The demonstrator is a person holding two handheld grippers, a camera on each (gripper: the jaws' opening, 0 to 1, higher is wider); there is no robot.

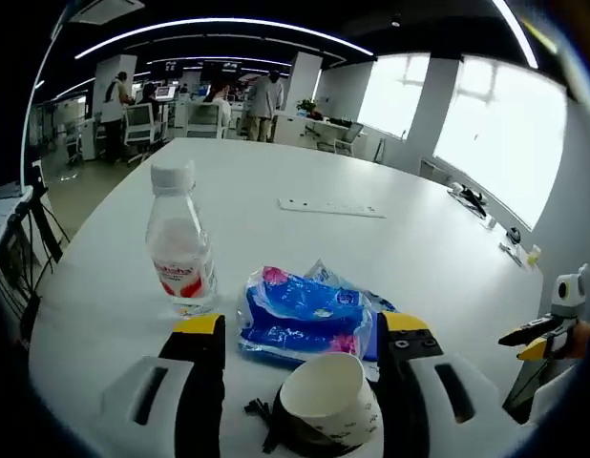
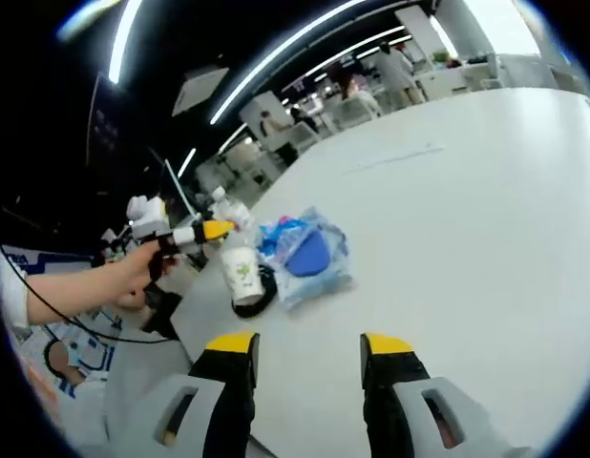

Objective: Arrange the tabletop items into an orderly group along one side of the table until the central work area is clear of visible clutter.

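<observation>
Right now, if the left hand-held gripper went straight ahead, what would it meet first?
The paper cup between its jaws, probably; the blue plastic package lies just beyond. Depth is uncertain.

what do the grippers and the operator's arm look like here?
Left gripper: black jaws with yellow tips on pale grey bodies with dark slots. Right gripper: same build. A thin black cable hangs under the arm holding the left gripper.

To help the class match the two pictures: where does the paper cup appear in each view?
Left gripper view: paper cup at bottom centre, between that gripper's jaws.
Right gripper view: paper cup left of centre, beside the left gripper.
Shared landmark: the blue packet lying next to the cup.
</observation>
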